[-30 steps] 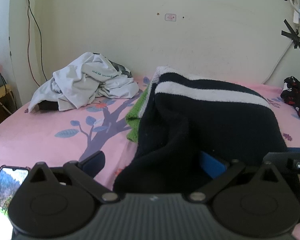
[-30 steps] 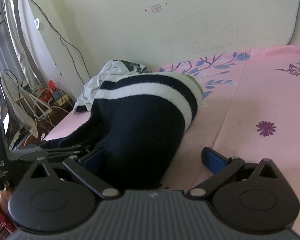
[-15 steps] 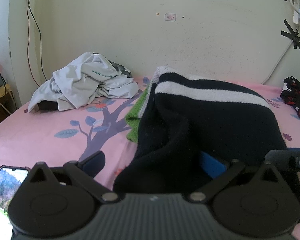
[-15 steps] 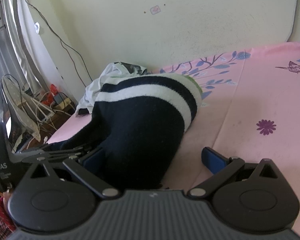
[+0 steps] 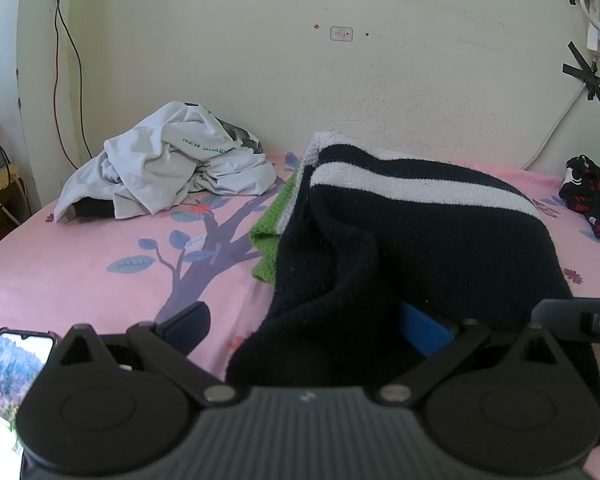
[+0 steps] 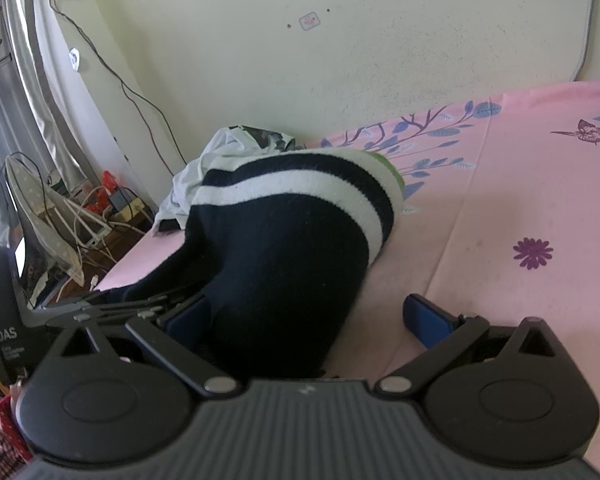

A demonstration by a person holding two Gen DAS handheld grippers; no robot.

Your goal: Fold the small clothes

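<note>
A navy knit sweater (image 5: 420, 232) with white stripes and a green edge lies humped on the pink bed sheet (image 5: 80, 260). Its near dark edge runs down between the fingers of my left gripper (image 5: 306, 328), which stands open and wide, the right blue pad partly under the knit. In the right wrist view the same sweater (image 6: 292, 220) reaches between the fingers of my right gripper (image 6: 308, 320), also open. Each gripper's tip shows in the other's view, right gripper (image 5: 572, 316) and left gripper (image 6: 100, 308), at the sweater's near edge.
A crumpled white garment (image 5: 168, 168) lies at the back left by the wall. A black and red garment (image 5: 592, 196) sits at the far right. A phone (image 5: 16, 360) lies lit at the near left. A fan and cables (image 6: 40, 216) stand off the bed's left side.
The right wrist view has tilted a little. Both grippers stay wide and the sweater keeps its shape.
</note>
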